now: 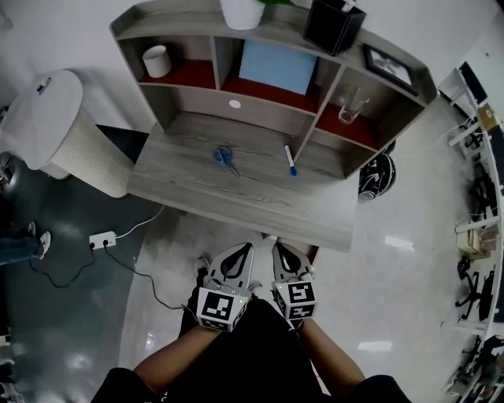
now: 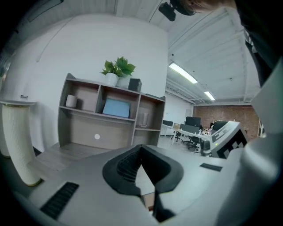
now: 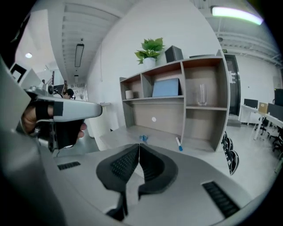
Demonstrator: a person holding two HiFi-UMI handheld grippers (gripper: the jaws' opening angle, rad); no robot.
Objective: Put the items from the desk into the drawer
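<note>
Blue-handled scissors (image 1: pixel 226 158) lie on the grey wooden desk (image 1: pixel 236 201), left of centre. A white marker with a blue cap (image 1: pixel 290 160) lies to their right, near the shelf unit. The scissors (image 3: pixel 143 138) and marker (image 3: pixel 178 144) also show in the right gripper view. My left gripper (image 1: pixel 242 250) and right gripper (image 1: pixel 277 249) are held side by side close to my body, below the desk's front edge. Both are shut with nothing between their tips. No drawer shows in any view.
A shelf unit (image 1: pixel 276 94) at the desk's back holds a white cup (image 1: pixel 157 61), a blue panel (image 1: pixel 277 68), a glass (image 1: pixel 350 106), a plant pot (image 1: pixel 242 12) and a black box (image 1: pixel 333 24). A white ribbed bin (image 1: pixel 59 130) stands left; a power strip (image 1: pixel 102 239) lies on the floor.
</note>
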